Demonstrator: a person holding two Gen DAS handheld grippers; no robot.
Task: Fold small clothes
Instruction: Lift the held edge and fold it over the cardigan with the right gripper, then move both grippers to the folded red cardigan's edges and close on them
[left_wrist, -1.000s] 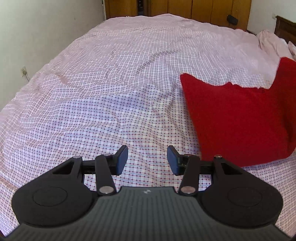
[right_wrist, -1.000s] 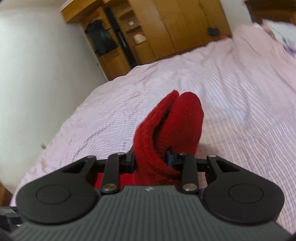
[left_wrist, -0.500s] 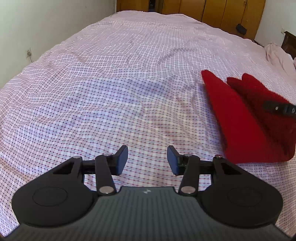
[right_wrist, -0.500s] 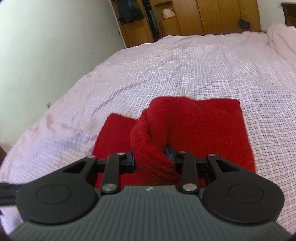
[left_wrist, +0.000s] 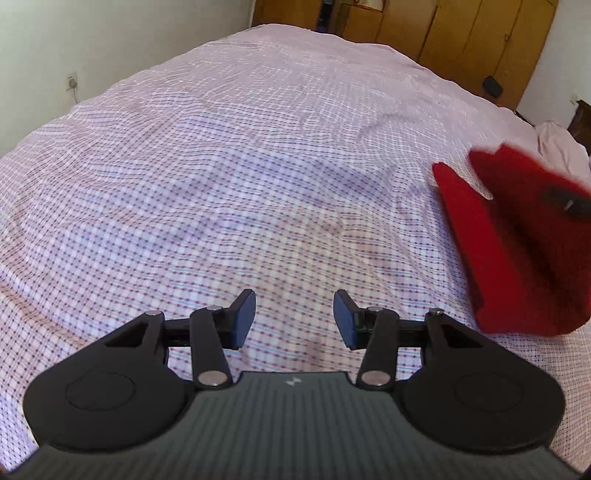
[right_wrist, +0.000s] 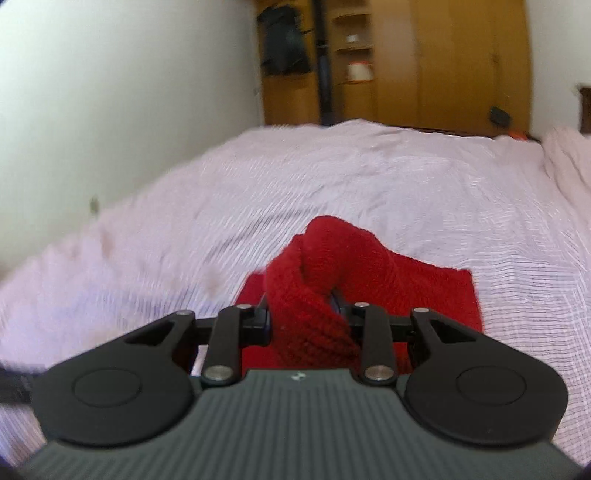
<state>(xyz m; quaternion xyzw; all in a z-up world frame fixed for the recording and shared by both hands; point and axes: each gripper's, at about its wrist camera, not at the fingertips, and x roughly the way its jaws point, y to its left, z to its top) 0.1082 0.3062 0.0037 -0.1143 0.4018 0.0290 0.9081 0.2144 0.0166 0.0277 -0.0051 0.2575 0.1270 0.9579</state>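
Red knit garment (right_wrist: 310, 314) pinched in right hand-held gripper (right_wrist: 301, 317); no legible writing.

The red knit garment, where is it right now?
The red knit garment lies on the checked bedsheet, one bunched edge pinched in the right claw; in the left wrist view it sits far right.

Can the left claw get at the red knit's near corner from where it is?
Probably yes: the left claw is open, holding nothing, and only bare bedsheet lies between it and the red knit.
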